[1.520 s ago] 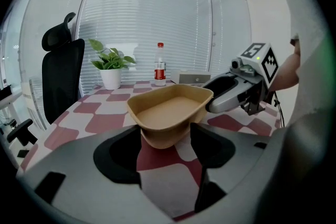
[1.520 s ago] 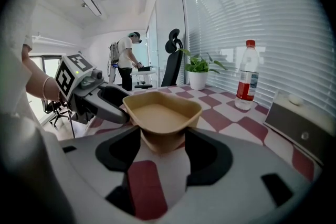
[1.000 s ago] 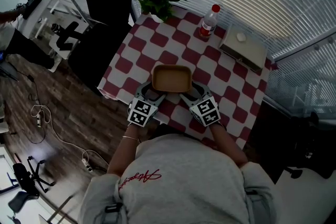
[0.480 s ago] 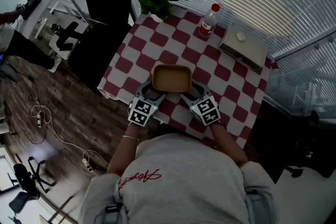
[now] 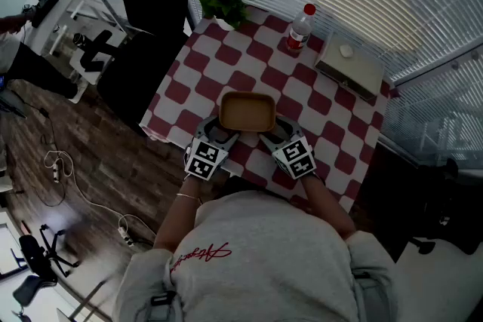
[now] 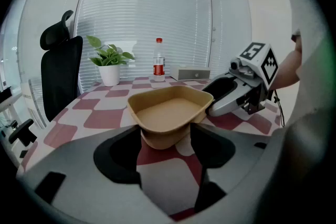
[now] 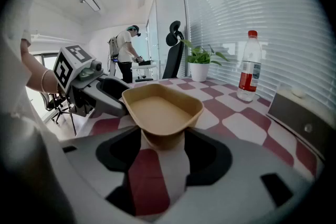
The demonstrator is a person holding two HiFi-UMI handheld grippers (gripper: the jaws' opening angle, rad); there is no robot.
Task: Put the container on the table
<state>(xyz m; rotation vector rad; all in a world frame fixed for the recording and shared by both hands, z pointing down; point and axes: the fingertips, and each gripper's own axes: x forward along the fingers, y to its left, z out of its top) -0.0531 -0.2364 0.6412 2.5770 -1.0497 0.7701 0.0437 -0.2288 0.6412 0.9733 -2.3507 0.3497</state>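
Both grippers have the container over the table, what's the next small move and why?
Probably ease the container straight down: the left gripper and right gripper each clamp a near corner, the checkered table lies beneath, and contact is unclear.

Bare cloth [image 5: 317, 98] lies open beyond the container [image 5: 247, 111]; plant [image 5: 225, 2], bottle [image 5: 299, 32] and box [image 5: 349, 69] line the far edge

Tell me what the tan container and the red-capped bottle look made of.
The container looks like moulded paper pulp or fibre: matte tan, no shine, soft rounded corners. The bottle is probably clear, glossy plastic: see-through body with a red cap and label.
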